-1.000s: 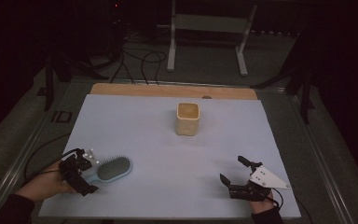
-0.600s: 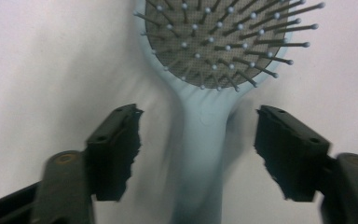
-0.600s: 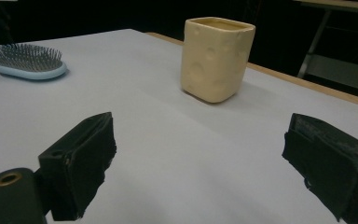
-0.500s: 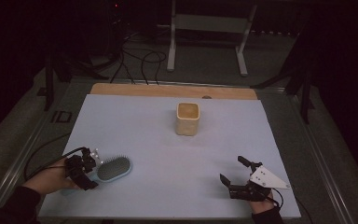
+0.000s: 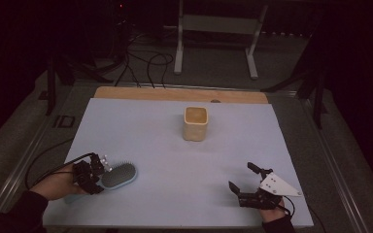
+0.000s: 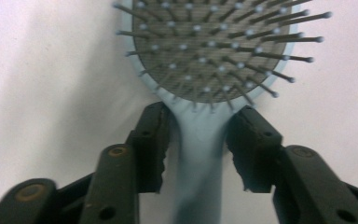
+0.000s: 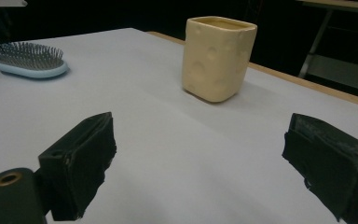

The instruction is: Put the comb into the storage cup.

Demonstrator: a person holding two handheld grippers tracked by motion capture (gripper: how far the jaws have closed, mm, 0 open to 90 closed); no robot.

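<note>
Count on the table (image 5: 155, 124)

One blue hairbrush (image 5: 120, 175) near the left edge, one cream cup (image 5: 195, 123) toward the far edge, two grippers: left gripper (image 5: 97, 174), right gripper (image 5: 240, 178).

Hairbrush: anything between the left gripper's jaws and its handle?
Nothing visible. In the left gripper view the left gripper has a black pad on each side of the hairbrush neck, right against the blue plastic. The jaws have just been closing, with the handle between them. Bare table mat lies to either side.
</note>
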